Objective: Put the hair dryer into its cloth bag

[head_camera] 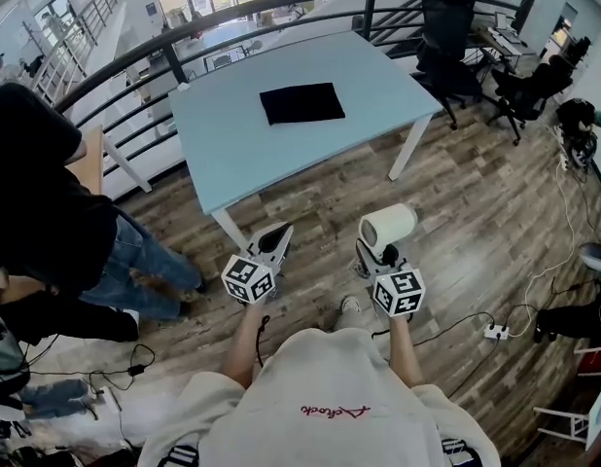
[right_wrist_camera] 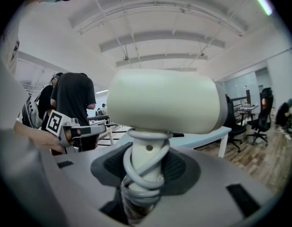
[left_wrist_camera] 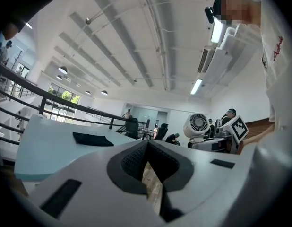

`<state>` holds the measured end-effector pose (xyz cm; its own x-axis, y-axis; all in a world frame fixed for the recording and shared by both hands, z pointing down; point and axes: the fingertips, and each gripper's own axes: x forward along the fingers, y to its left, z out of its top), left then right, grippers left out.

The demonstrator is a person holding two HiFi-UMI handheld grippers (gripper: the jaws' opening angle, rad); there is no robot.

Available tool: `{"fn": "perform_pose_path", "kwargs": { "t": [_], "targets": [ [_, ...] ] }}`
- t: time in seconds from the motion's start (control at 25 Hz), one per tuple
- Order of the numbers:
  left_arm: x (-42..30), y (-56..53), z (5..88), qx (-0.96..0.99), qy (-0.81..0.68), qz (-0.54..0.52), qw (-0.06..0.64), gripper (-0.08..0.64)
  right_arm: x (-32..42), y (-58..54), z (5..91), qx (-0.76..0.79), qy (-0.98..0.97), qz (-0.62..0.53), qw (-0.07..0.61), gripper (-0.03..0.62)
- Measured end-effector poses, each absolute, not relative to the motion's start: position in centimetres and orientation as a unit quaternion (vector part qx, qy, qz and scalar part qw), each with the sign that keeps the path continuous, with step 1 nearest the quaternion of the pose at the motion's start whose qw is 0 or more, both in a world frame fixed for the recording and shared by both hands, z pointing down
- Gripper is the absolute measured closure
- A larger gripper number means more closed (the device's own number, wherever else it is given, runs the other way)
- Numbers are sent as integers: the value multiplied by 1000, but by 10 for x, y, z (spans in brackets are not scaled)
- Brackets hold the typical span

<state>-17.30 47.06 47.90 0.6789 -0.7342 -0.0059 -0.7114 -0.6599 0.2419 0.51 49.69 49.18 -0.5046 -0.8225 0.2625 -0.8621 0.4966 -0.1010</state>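
Head view: a pale blue table (head_camera: 232,149) stands on a wood-plank floor (head_camera: 476,212), with a dark curved railing (head_camera: 281,8) along its far side; black office chairs (head_camera: 446,47) sit at the far right, and a white power strip (head_camera: 495,332) lies on the floor at the near right; a person in a black top and jeans (head_camera: 57,212) stands at the left. The black cloth bag (head_camera: 301,103) lies flat near the table's middle. The left gripper (head_camera: 278,232) and right gripper (head_camera: 371,253) are held side by side short of the table's near edge; the cream hair dryer (head_camera: 388,227) stands upright in the right one, well apart from the bag. Red cursive writing (head_camera: 333,412) crosses the wearer's white shirt, too small to read; each gripper cube bears black-and-white square markers.

Left gripper view: its jaws are pressed together with nothing between them; the bag shows dark on the table beyond, at the left; the dryer's round grille faces this camera from the right; the ceiling (left_wrist_camera: 136,37) is white and ribbed with beams and lit strips.

Right gripper view: the jaws pinch the dryer's handle, around which its grey cord (right_wrist_camera: 143,174) is wound; the dryer's body fills the middle; the table's corner shows behind it at the right.
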Motion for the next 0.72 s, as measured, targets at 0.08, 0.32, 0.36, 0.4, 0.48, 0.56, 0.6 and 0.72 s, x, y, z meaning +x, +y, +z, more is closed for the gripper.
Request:
{"fn": "perform_pose_path", "kwargs": {
  "t": [0.08, 0.32, 0.36, 0.4, 0.48, 0.56, 0.6, 0.72],
  "targets": [
    [-173, 465, 479, 912, -393, -50, 108, 554, 5, 494, 494, 494, -857, 111, 90, 411],
    [-178, 448, 486, 912, -395, -43, 105, 554, 16, 479, 496, 507, -851, 108, 88, 411],
    [-178, 445, 487, 911, -398, -40, 103, 554, 17, 476, 496, 508, -850, 109, 86, 411],
    [-179, 441, 488, 910, -401, -37, 101, 554, 18, 472, 497, 508, -850, 109, 85, 410],
    [-181, 431, 491, 908, -406, -33, 99, 554, 21, 462, 499, 508, -850, 108, 85, 411],
    [-183, 422, 493, 905, -413, -31, 97, 554, 24, 452, 500, 508, -851, 106, 86, 411],
    [-185, 416, 494, 904, -417, -30, 96, 554, 25, 444, 501, 508, -851, 105, 85, 411],
    [-191, 397, 496, 897, -429, -30, 99, 554, 29, 418, 501, 506, -852, 103, 85, 411]
  ]
}}
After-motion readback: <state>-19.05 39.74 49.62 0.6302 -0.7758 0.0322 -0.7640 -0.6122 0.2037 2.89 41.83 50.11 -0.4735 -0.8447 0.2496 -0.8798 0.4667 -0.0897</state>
